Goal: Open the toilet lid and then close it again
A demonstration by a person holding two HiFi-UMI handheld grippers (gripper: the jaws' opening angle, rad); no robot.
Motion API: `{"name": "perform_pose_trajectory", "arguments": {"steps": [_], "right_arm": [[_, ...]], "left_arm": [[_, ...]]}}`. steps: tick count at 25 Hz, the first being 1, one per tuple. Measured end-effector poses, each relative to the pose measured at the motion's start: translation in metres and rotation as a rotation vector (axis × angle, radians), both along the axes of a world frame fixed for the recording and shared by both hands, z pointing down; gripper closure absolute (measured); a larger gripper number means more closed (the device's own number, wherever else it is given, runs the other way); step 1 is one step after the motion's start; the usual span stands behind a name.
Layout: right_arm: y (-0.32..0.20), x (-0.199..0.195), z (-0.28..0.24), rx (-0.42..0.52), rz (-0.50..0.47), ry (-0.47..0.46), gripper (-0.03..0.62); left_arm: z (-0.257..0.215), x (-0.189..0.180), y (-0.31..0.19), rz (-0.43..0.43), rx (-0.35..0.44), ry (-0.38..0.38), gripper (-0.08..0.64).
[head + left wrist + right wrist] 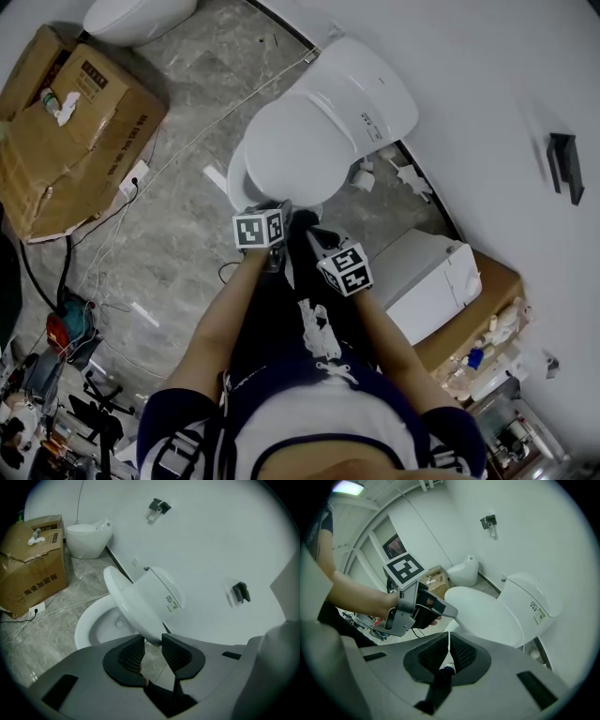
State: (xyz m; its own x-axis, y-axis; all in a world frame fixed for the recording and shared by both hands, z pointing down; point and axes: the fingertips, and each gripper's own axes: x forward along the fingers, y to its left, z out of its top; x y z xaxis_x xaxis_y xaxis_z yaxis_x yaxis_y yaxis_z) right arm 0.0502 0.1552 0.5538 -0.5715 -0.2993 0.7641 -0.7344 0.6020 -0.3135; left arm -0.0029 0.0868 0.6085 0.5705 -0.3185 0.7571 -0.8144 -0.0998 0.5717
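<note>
A white toilet stands against the wall, its lid [298,150] tilted part way up, so the left gripper view shows the open bowl [96,623] under the lid [136,599]. My left gripper [152,648] has the lid's front rim between its pads and is shut on it. The right gripper view shows the same hold from the side, with the left gripper [450,613] at the lid's [487,613] front edge. My right gripper [449,649] is shut on nothing and hangs just right of the left one [277,210], in front of the bowl.
A torn cardboard box [70,127] sits on the floor to the left, with a second white toilet [141,14] behind it. A white cabinet [433,277] stands to the right of the toilet. Cables [112,225] and tools lie on the grey floor at the left.
</note>
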Motion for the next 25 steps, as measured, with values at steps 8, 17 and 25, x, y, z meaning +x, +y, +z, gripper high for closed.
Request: {"name": "perform_pose_trajectory", "arguments": {"steps": [8,17,25], "right_arm": [[0.005,-0.009,0.007,-0.006,-0.039,0.001,0.575],[0.011,-0.022,0.02,-0.024,-0.077,-0.008,0.577],[0.014,-0.028,0.031,-0.035,-0.099,-0.015,0.577]], "left_arm": [[0.011,-0.007,0.007,-0.026,-0.012,-0.007,0.438],[0.024,-0.016,0.015,-0.058,-0.03,-0.001,0.437],[0.04,-0.026,0.027,-0.076,-0.055,-0.01,0.434]]}}
